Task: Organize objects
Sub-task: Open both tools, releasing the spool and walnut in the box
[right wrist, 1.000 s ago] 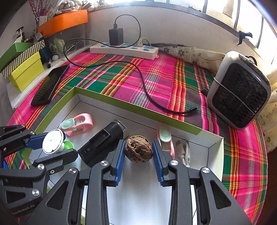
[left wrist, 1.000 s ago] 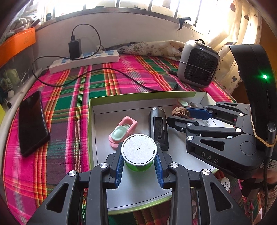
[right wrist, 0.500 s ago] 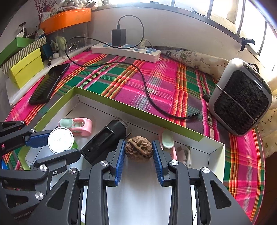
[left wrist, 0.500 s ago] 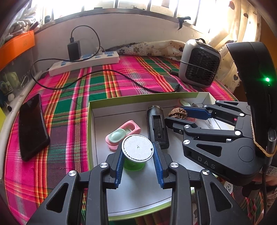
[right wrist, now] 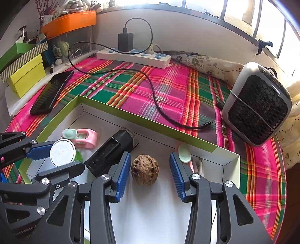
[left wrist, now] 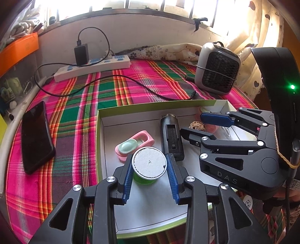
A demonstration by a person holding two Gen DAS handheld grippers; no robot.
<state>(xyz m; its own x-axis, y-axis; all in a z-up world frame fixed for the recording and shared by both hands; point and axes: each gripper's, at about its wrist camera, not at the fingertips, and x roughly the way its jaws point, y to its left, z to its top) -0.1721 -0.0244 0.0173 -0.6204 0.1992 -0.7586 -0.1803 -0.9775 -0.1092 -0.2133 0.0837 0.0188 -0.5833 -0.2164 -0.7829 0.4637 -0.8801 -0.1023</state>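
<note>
Sunlit barred window (left wrist: 168, 7), pale wall (left wrist: 150, 30)

Left wrist view: mounted behind the left gripper (left wrist: 150, 180), angled steeply down and forward, close above the near left part of the green-edged box (left wrist: 99, 135); the right gripper (left wrist: 204, 127) crosses its right side. Right wrist view: same steep pitch, close above the box's right part (right wrist: 232, 165), behind the right gripper (right wrist: 150, 172); the left gripper (right wrist: 56, 157) enters at lower left. Both views share the box interior, plaid cloth (left wrist: 131, 84), power strip (left wrist: 93, 67), phone (left wrist: 35, 137), small heater (left wrist: 217, 75) and far window wall.
</note>
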